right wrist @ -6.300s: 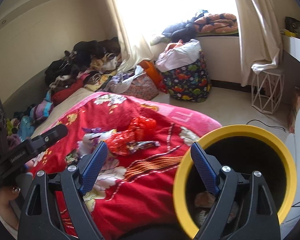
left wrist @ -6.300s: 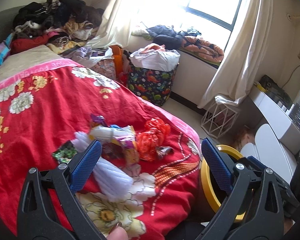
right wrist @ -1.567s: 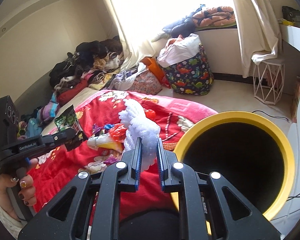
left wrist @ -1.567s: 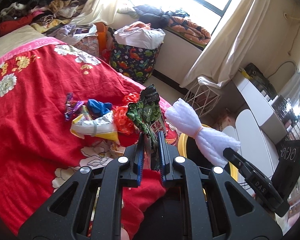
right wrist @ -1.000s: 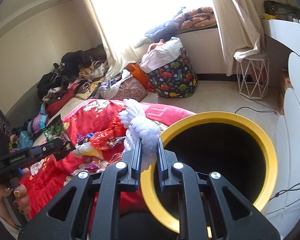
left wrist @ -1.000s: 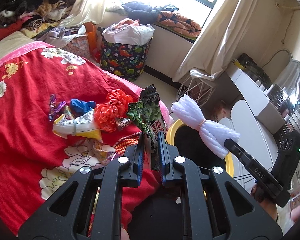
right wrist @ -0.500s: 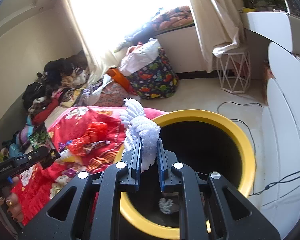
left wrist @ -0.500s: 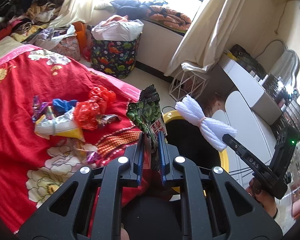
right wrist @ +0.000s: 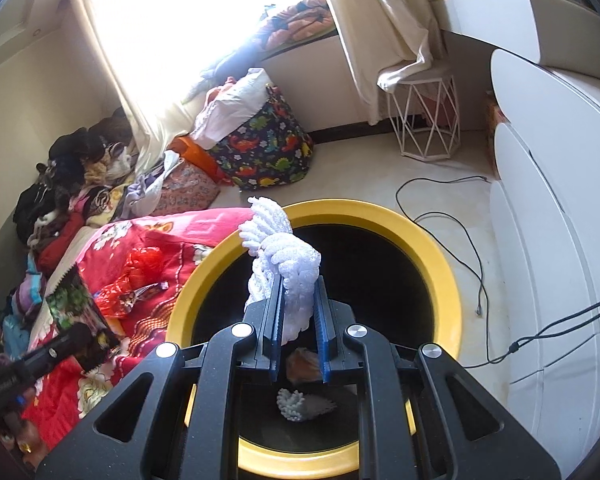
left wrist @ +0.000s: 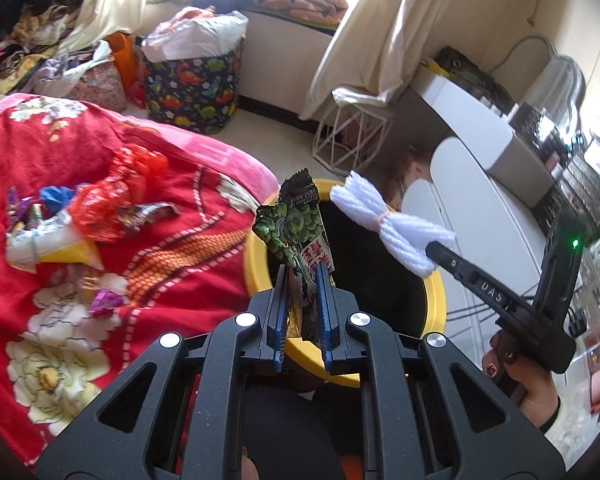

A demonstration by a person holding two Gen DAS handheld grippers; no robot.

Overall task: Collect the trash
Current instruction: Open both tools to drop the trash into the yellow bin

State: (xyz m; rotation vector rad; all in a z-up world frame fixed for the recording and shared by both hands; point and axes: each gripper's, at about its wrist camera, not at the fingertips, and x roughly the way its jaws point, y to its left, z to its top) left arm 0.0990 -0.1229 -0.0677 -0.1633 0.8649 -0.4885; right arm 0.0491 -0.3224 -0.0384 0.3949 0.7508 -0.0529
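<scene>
My left gripper (left wrist: 302, 270) is shut on a green snack wrapper (left wrist: 294, 220) and holds it over the near rim of the yellow-rimmed black bin (left wrist: 256, 264). My right gripper (right wrist: 298, 284) is shut on a white foam-net bundle (right wrist: 280, 256) and holds it above the bin's opening (right wrist: 440, 256). The bundle also shows in the left wrist view (left wrist: 388, 220), and the wrapper in the right wrist view (right wrist: 78, 308). Some trash lies on the bin's bottom (right wrist: 300, 400). More wrappers (left wrist: 100, 200) lie on the red blanket (left wrist: 40, 152).
The bin stands on the floor beside the bed. A dinosaur-print laundry bag (left wrist: 192, 84) and a white wire stool (left wrist: 350, 140) stand near the window. White cabinets (right wrist: 560, 200) are to the right, with cables (right wrist: 452, 216) on the floor.
Both grippers closed on their items, lifted them off the blanket and carried them right to the bin. In the last half second both came further over the opening.
</scene>
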